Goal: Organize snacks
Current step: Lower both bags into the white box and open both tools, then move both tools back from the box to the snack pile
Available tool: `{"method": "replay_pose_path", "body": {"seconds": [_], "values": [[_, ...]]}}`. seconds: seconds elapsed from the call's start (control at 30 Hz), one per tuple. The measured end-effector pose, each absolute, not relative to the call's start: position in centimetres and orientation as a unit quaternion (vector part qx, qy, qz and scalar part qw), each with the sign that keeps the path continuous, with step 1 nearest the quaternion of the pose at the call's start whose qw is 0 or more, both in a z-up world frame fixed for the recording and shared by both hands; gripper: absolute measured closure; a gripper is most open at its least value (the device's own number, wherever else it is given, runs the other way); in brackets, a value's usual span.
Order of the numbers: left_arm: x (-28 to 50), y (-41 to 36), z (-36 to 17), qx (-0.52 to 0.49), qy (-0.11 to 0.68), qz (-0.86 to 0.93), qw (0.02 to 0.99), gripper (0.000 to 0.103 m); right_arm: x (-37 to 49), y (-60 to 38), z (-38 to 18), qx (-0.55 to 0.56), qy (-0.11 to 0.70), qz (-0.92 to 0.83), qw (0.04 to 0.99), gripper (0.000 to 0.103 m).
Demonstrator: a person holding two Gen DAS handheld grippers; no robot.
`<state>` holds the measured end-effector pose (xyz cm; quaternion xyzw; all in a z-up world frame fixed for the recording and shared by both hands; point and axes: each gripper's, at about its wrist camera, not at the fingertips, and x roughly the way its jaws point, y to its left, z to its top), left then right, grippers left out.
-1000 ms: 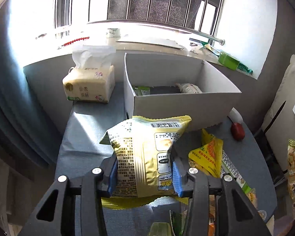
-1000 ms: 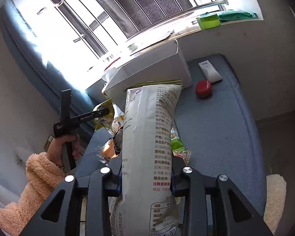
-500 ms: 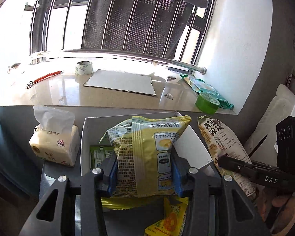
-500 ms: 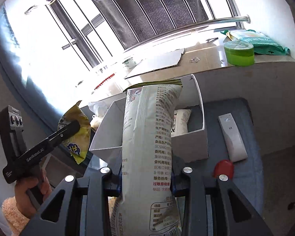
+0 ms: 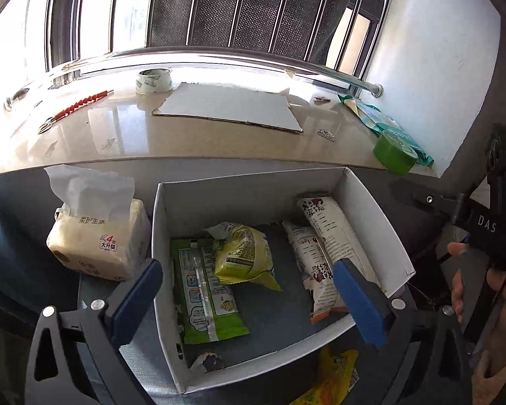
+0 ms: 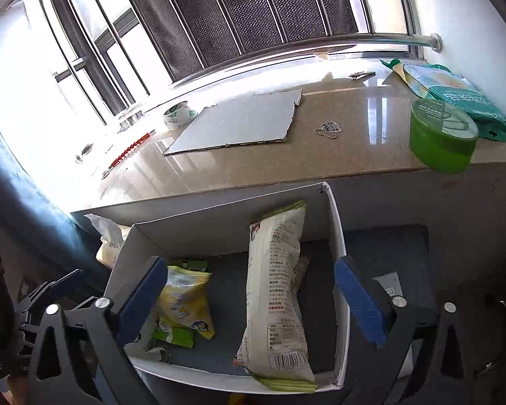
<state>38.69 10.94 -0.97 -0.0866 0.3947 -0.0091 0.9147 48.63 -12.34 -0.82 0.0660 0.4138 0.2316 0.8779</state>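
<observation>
Printed "4" and Chinese characters on soft tissue pack (image 5: 97, 233), just beside white cardboard box (image 5: 371, 202) left wall; "DAS" on black handle at right. Inside box: flat green packet (image 5: 205, 290) by left wall, crinkled yellow bag (image 5: 243, 253) partly over it, long white bag (image 6: 276, 290) along right wall. Left gripper (image 5: 249, 300) and right gripper (image 6: 253, 300) just opened wide, nothing clamped, above box. Glossy green tub (image 6: 442, 135) on stone sill

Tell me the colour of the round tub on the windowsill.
Bright green tub with a clear lid; the right wrist view shows it best.
</observation>
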Motion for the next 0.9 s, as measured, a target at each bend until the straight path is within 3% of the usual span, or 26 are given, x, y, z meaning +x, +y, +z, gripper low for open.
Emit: {"method": "replay_pose_path", "body": {"seconds": [0.23,0.4,0.5,0.9], "values": [[34.4,10.5,0.9,-0.078,0.369,-0.005,0.926,0.0,44.6,-13.4,0.9,0.062,0.373,0.255,0.89,0.0],[26.3,9.1,3.5,-0.081,0.317,-0.033,0.945,0.0,37.4,-15.0,3.6,0.039,0.322,0.301,0.897,0.0],[21.0,8.3,3.9,-0.095,0.296,-0.046,0.949,0.0,32.5,-16.5,4.1,0.048,0.33,0.333,0.882,0.0],[6.5,1.3,-1.0,-0.078,0.294,-0.112,0.946,0.0,17.5,-22.6,0.2,0.129,0.35,0.381,0.846,0.0]]}}
